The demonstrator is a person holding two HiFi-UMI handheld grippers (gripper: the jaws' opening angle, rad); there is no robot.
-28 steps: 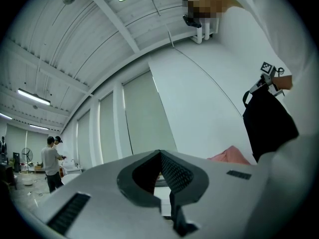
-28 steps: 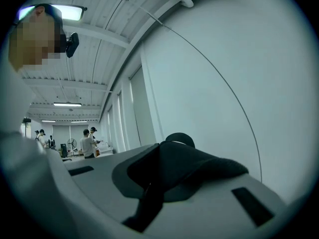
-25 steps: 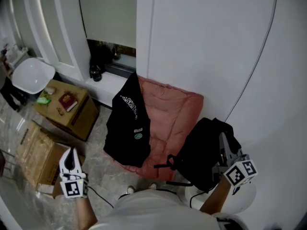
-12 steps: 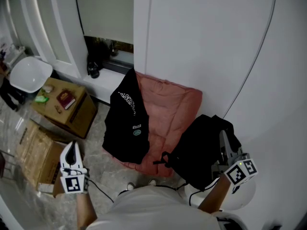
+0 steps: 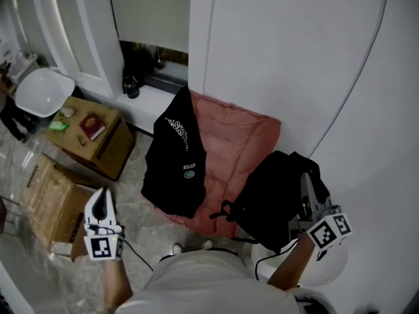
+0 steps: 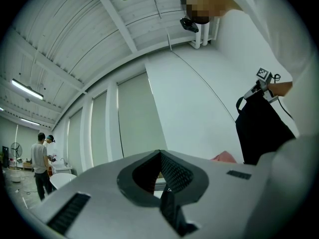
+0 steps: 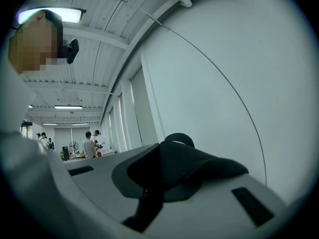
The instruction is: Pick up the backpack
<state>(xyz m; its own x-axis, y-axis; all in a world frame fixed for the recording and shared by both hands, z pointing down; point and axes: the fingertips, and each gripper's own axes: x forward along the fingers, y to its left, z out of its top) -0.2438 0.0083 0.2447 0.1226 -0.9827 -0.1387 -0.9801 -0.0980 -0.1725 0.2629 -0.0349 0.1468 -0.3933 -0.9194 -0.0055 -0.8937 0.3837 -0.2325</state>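
head view, right side first: right gripper [image 5: 306, 188] clamped on the top handle [image 7: 184, 171] of the black backpack [image 5: 272, 205], with black strap fabric filling the gap between its pads in the right gripper view. judged mostly done: grasp made, bag hanging straight down from the jaws and looking clear of the floor [image 5: 134, 205], though with the bottom edge hidden behind the person's body, so hard to confirm. left to do, at most: raise higher and carry away, or bring in a steadying hold. hangs directly beneath and in front of the right gripper, touching it only at the handle, just beside the white wall [image 5: 294, 57] and close in front of the pink cushion [image 5: 239, 149] leaning there, with a black garment [image 5: 175, 169] draped over the cushion's left half. left gripper [image 5: 100, 201] well apart on the other side of the person, over the cardboard boxes [image 5: 49, 205], jaws pressed together on nothing, pointing roughly level. seen from the left gripper view far off to the right, dangling below the other tool.
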